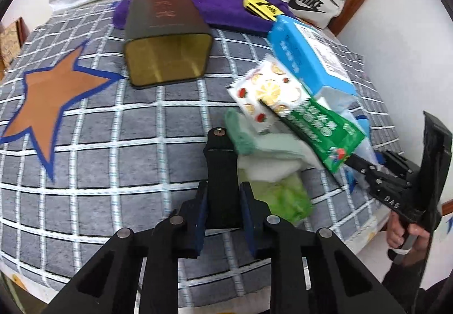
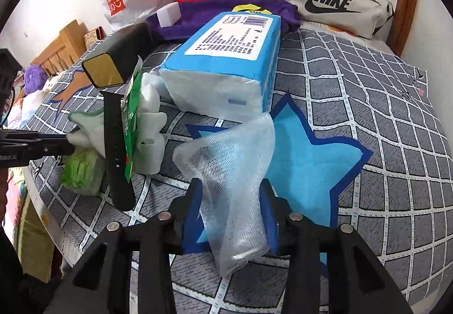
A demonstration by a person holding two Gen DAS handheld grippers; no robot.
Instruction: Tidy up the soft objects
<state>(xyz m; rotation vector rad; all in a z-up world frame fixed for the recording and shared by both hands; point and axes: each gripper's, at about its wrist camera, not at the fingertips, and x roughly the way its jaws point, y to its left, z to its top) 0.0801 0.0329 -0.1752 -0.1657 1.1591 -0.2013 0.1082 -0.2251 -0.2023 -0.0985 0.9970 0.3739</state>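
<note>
Translucent mesh wrap (image 2: 235, 186) lies between my spread right claw (image 2: 230, 217), released onto the bed (image 2: 382, 121); left claw (image 1: 223, 192) pinches a black strap (image 1: 219, 172). Next: lift the strap clear.

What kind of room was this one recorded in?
Most likely a bedroom. The items lie on a bed with a grey checked star-print sheet, a wooden headboard stands at one end, and a Nike bag leans against the wall.
</note>
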